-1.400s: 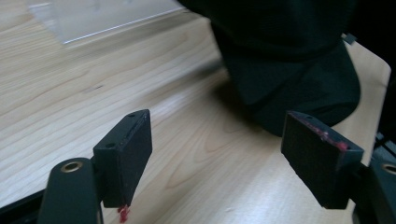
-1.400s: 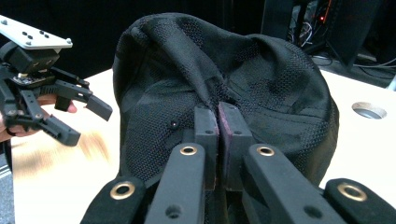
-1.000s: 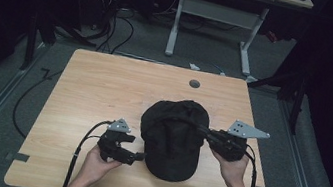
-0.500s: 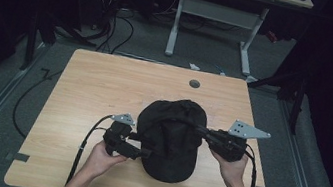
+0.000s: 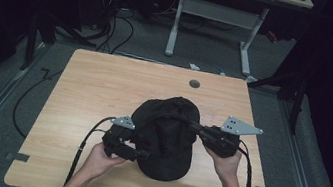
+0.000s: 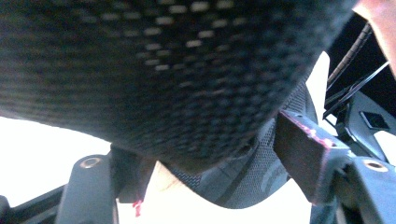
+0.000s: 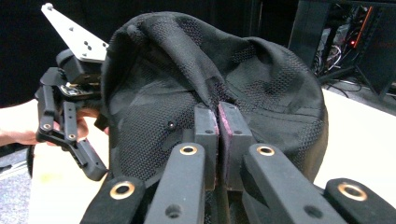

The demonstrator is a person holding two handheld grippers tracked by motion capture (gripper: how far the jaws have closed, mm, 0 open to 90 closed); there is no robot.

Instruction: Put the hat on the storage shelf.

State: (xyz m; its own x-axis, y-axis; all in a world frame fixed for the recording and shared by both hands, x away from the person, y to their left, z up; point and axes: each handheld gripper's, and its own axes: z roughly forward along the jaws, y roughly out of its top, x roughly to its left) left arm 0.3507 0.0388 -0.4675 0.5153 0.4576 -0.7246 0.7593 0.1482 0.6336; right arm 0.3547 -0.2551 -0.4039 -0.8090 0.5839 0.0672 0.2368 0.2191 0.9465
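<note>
Wooden table (image 5: 104, 89), dark room. Black mesh cap (image 5: 167, 137) sits between both tools near the front edge. Right gripper (image 7: 217, 119) pinches a fold of cap fabric, jaws pressed together. Left gripper (image 5: 142, 154) jaws have just been closing; cap edge between them, not yet clamped.

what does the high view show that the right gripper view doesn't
High view: the whole wooden table, its cable hole and the right hand. Right gripper view: close up, the right tongs shut on a fold of mesh. Both: the black cap and the left tongs, whose jaws have just been closing with the cap's rim between them.
</note>
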